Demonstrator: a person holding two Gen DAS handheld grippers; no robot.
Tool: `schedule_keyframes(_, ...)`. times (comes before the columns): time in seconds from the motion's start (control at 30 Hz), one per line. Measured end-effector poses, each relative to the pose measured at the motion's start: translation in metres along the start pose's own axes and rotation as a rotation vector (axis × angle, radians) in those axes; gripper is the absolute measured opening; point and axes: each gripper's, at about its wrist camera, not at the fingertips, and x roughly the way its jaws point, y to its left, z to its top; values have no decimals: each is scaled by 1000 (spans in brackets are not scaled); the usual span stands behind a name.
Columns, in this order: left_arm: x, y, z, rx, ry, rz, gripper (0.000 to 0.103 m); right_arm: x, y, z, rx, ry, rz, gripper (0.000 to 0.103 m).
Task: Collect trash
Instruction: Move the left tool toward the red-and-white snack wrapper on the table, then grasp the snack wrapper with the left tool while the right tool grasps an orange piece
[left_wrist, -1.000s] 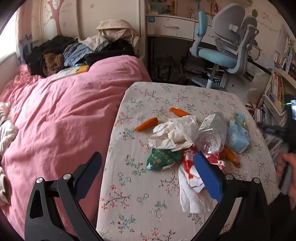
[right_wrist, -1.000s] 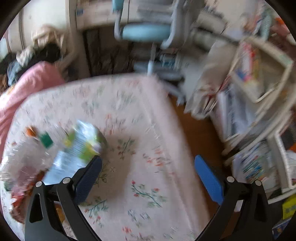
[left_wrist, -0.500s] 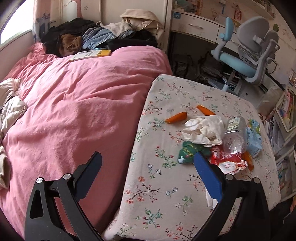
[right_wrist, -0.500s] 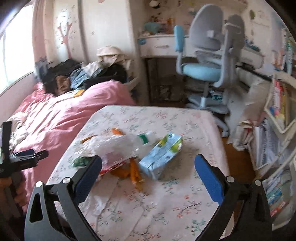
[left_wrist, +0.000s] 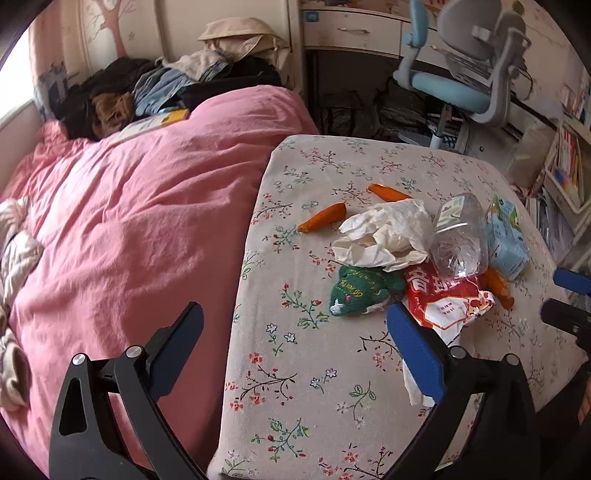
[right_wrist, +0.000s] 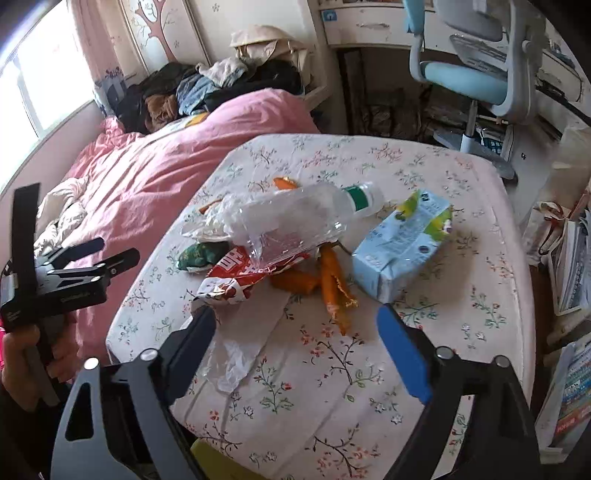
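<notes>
A trash pile lies on the floral-cloth table (left_wrist: 303, 387): crumpled white paper (left_wrist: 384, 236), a clear crushed bottle (right_wrist: 291, 221), a light blue carton (right_wrist: 402, 243), a red snack bag (right_wrist: 236, 277), a green pouch (left_wrist: 360, 290) and orange carrot pieces (right_wrist: 330, 284). My left gripper (left_wrist: 293, 317) hangs open over the table's left edge, short of the green pouch, holding nothing. My right gripper (right_wrist: 295, 314) points down at the pile's near side. Its jaws are closing, with a white wrapper (right_wrist: 243, 332) and a carrot tip on the cloth between the fingers, untouched.
A bed with a pink duvet (left_wrist: 129, 229) adjoins the table's left side, clothes heaped at its head. A blue-grey office chair (left_wrist: 465, 77) and a desk stand behind. Bookshelves (right_wrist: 569, 266) line the right. A hand (right_wrist: 22, 369) holds the left gripper (right_wrist: 120, 249).
The right view swung from the table's right edge to face the pile and came closer; its fingers stand slightly narrower. The left view shifted right, closer to the trash.
</notes>
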Motion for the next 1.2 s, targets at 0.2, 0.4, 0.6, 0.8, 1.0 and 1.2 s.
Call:
schedule_keyframes(0.2,-1,-6,-5,-12,35,-134,96,20,-16,-1,49,39,-22,68)
schedule_keyframes(0.4,2,-45,-16,62,72,-298,96,36,-32,3,95,65,-21,54)
schedule_keyframes(0.6,4,-96,-23,233,33,-203,94,44,-42,1,98,92,-23,41)
schedule_keyframes(0.8,21,-112,-22,300,64,-122,58,43,-49,0,97,104,1,25)
schedule_keyframes(1.0,25,-103,-15,252,76,-168,25,53,-42,6,66,114,-9,30)
schedule_keyframes(1.2,-3,-65,5,77,37,-344,23,34,-51,10,152,65,111,14)
